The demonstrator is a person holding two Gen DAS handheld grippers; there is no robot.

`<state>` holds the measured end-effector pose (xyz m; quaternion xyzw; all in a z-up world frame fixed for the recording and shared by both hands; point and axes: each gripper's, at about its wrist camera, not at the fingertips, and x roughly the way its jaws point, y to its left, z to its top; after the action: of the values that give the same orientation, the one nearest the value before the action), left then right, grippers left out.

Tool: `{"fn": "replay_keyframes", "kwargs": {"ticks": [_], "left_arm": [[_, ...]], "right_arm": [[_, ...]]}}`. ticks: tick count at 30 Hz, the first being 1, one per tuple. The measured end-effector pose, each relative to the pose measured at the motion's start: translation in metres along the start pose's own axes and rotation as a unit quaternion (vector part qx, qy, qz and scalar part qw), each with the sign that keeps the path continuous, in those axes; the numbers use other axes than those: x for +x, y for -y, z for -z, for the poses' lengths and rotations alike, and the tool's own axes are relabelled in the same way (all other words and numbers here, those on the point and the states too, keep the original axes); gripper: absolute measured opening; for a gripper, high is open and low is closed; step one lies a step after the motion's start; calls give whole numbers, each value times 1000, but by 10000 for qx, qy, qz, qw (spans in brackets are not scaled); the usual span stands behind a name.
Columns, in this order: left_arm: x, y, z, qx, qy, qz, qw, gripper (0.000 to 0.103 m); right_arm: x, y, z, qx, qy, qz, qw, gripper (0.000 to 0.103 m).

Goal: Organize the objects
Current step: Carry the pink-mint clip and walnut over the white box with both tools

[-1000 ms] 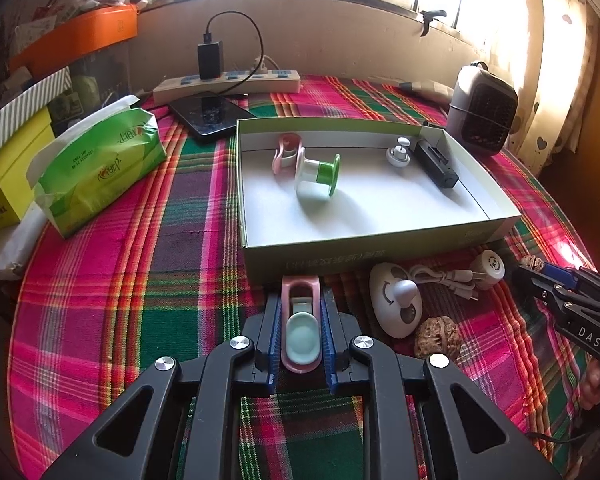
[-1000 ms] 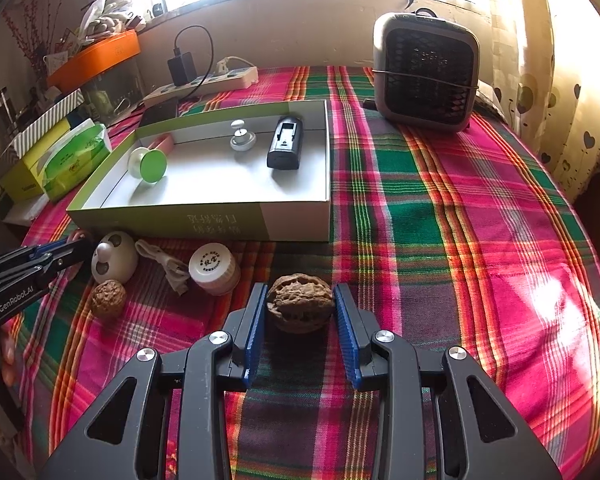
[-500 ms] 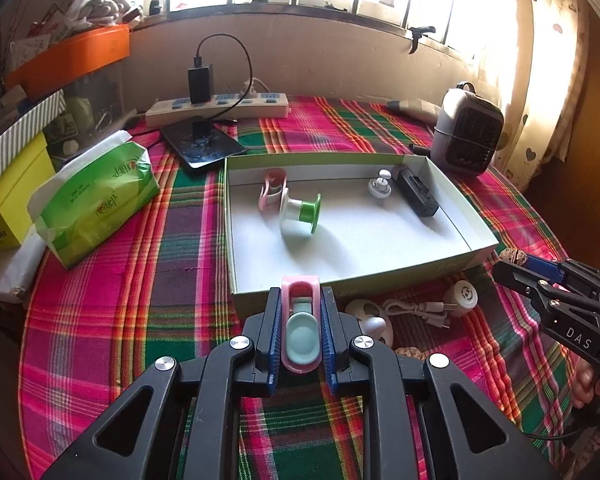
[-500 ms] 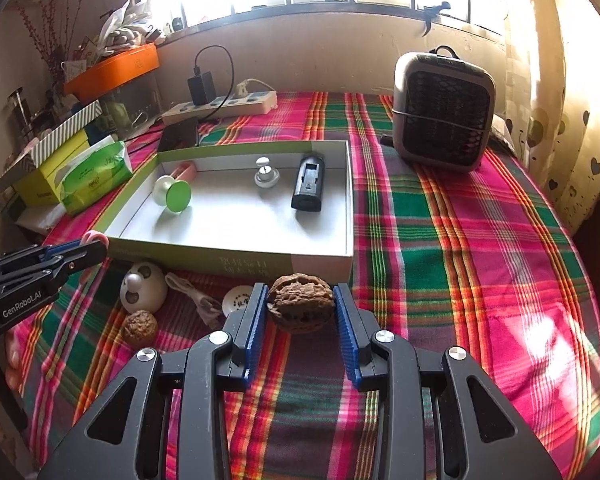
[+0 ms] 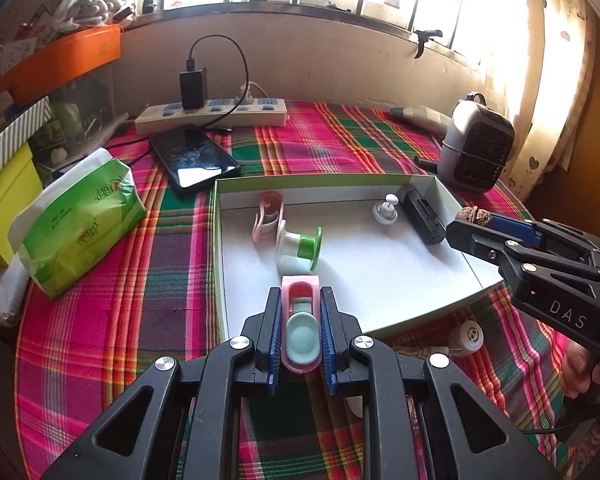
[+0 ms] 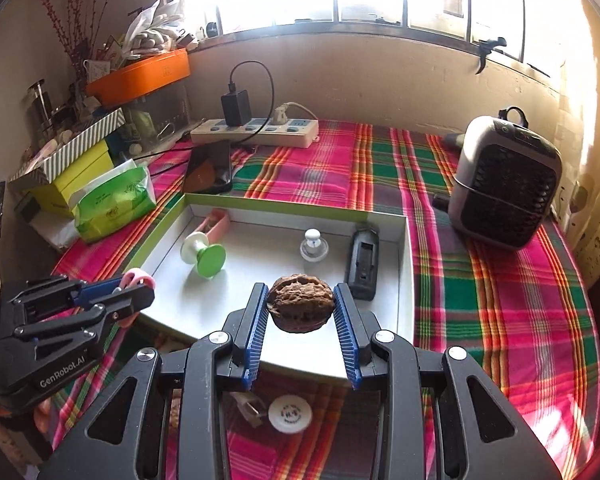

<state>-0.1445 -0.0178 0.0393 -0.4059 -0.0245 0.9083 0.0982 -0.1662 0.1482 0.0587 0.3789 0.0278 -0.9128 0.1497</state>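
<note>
My left gripper (image 5: 300, 320) is shut on a pink clip with a mint pad (image 5: 301, 326), held above the near edge of the shallow white box with green walls (image 5: 380, 272). My right gripper (image 6: 300, 312) is shut on a brown walnut (image 6: 300, 307), held over the box's near right part (image 6: 404, 280). The box holds a pink clip (image 5: 266, 218), a green and white spool (image 5: 300, 250), a small white knob (image 5: 386, 211) and a black rectangular device (image 5: 422, 220). The right gripper with the walnut also shows in the left wrist view (image 5: 476, 220). The left gripper shows in the right wrist view (image 6: 136, 290).
A white round cap (image 6: 291, 414) and a cable lie on the plaid cloth before the box. A small grey heater (image 6: 504, 184) stands at the right. A phone (image 5: 194, 162), a power strip (image 5: 212, 114), a green tissue pack (image 5: 76, 224) and a yellow box (image 6: 74, 176) sit at the left and back.
Both grippers rose and moved forward over the box with their objects still held. The loose items in front of the box dropped out of the left wrist view.
</note>
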Motion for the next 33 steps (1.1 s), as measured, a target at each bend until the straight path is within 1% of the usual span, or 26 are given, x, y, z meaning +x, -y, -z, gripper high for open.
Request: {"fn": "replay_keyframes", "kwargs": {"ticks": [4,12,16,19,25,33], "left_arm": [[11,-5,-3,-71,-89,-25,9999,16],[28,-9,-8,-129,-192,-31,9997,16],[36,-11,-9,-156,-227,-51,9996,16],[38,-9,-10,-66,-198,-101,9997,16],[43,-9,-11,-42,-212,-24,9998,16],[44,-8,-10,-5,-224,-28,9997,16]], "right_arm": [[16,-4,-12,2,-81,-104,9999,35],[47,-13,-33,-134,-271,-148,9994,35],[65,-20,-40,-250,-434,-164,9986,35],[76,-23,-43,-276,-532,-181,9980,35],[95,-25,-48,-299,-689,-195,9970,35],[108,-25,-48,-271,-859,-241,9956,35]]}}
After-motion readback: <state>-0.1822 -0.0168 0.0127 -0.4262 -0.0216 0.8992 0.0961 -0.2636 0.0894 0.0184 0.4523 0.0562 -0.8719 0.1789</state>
